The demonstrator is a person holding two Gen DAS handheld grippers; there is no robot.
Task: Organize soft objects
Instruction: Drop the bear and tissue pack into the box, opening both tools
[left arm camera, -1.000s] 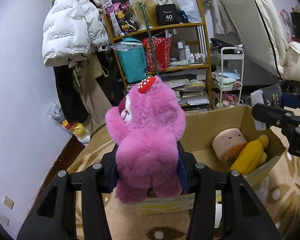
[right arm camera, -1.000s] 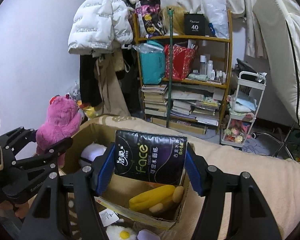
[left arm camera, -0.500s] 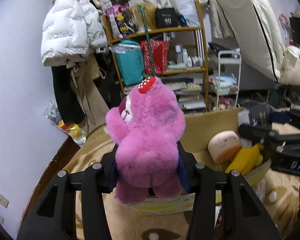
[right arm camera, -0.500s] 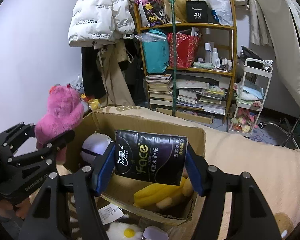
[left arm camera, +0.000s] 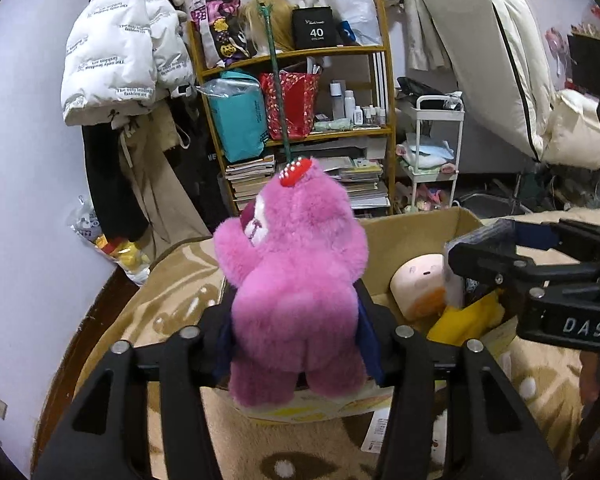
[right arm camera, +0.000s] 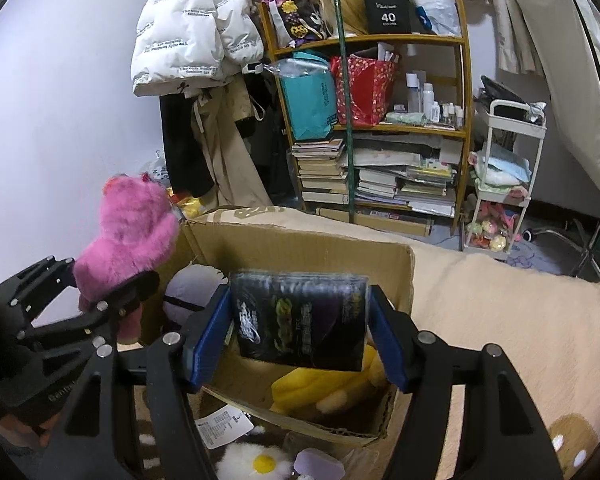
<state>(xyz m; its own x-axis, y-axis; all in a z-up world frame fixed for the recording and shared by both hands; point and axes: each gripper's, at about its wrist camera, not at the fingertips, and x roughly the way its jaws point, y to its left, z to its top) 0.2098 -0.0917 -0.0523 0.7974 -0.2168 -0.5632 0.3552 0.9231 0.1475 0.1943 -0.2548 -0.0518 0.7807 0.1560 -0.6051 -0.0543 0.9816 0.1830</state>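
My left gripper (left arm camera: 296, 332) is shut on a pink plush bear (left arm camera: 296, 280), held upright at the near left edge of the open cardboard box (left arm camera: 412, 232); the bear also shows in the right wrist view (right arm camera: 132, 232). My right gripper (right arm camera: 300, 320) has its blue pads apart around a black tissue pack (right arm camera: 300, 320), which looks blurred and sits low over the box (right arm camera: 300, 248). Inside the box lie a yellow plush (right arm camera: 320, 388), a peach round plush (left arm camera: 420, 280) and a pale purple plush (right arm camera: 192, 292).
The box stands on a beige patterned blanket (right arm camera: 500, 312). A white flower plush (right arm camera: 260, 460) and a paper tag (right arm camera: 220, 426) lie in front of the box. A wooden shelf (left arm camera: 300, 120), a white cart (left arm camera: 436, 148) and hanging coats stand behind.
My right gripper has moved down and closer over the box with the tissue pack, and its pads have spread; the pack now blurs. My left gripper still holds the bear in place.
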